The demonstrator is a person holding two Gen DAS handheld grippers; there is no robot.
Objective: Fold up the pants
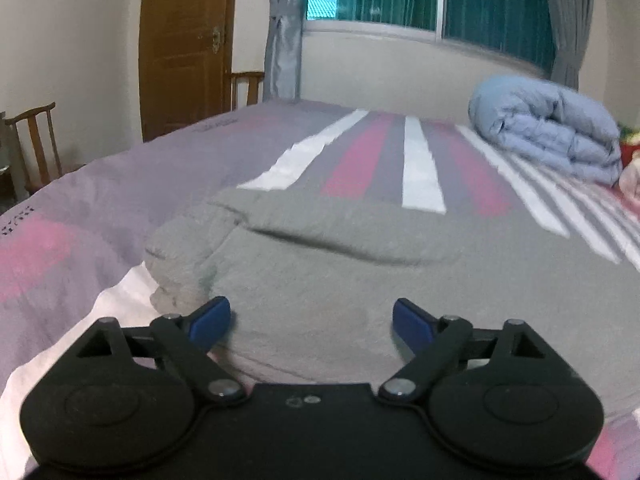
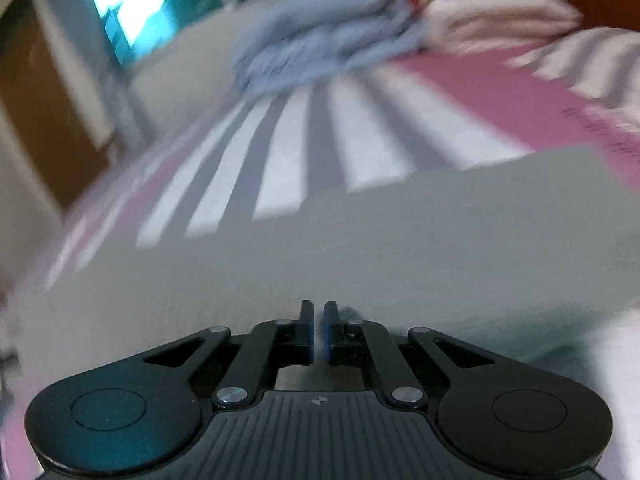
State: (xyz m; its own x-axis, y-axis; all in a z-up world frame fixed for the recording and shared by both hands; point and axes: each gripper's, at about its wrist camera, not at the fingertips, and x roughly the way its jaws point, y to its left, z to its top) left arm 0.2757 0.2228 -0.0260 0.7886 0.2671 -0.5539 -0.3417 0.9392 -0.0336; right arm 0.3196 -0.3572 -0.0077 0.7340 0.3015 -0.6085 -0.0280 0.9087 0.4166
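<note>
We are holding the left gripper (image 1: 311, 322) with jaws spread wide and nothing between them, hovering low over the grey pants (image 1: 360, 280). The right gripper (image 2: 319, 330) is pinched closed; we cannot tell if cloth is caught. The pants are lying partly folded on the striped bedsheet (image 1: 420, 168), blue duvet (image 1: 552, 128) beyond. We are judging ourselves between folds; next needs a fresh edge grasp.
</note>
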